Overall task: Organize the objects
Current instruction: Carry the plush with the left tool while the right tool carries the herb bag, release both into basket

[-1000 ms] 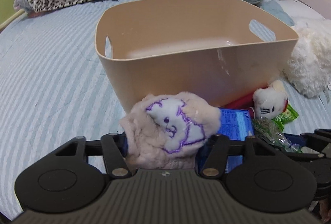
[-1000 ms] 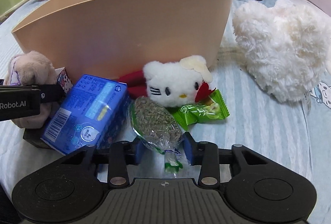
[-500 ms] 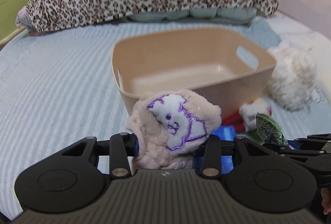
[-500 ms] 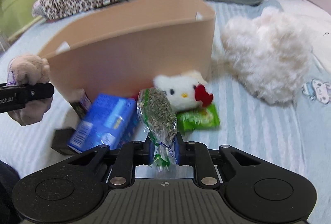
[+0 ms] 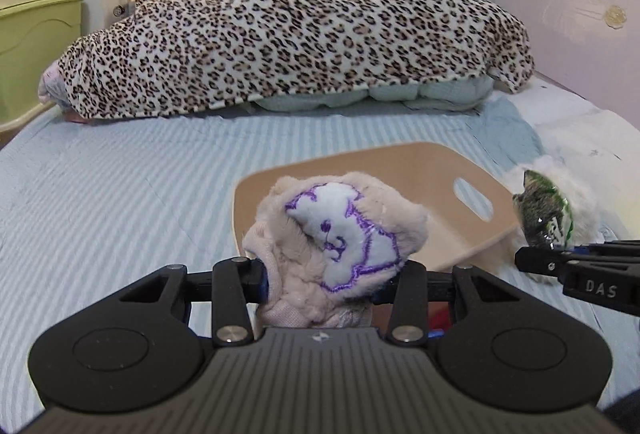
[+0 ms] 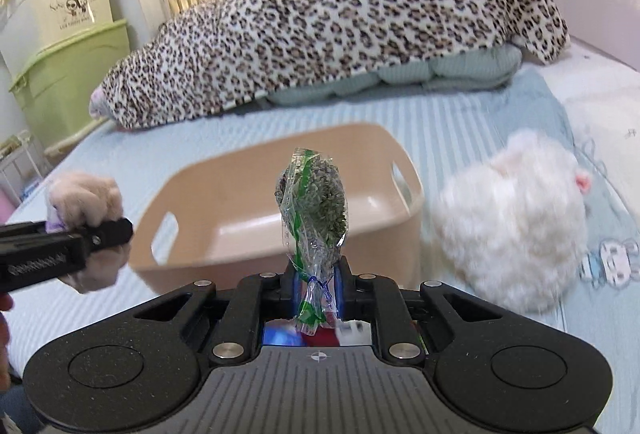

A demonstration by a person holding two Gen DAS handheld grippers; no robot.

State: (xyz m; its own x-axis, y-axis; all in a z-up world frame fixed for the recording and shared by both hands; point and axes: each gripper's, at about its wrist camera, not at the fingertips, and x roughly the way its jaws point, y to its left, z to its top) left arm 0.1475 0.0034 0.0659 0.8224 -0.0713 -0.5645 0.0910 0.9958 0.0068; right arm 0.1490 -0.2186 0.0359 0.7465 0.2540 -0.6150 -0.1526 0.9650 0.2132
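Clear seed bag [image 6: 312, 209] upright, neck downward

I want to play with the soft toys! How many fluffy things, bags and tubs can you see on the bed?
Fluffy toys: 2, pink plush and white plush
Bags: 1, seed bag
Tubs: 1, beige tub
Total: 4
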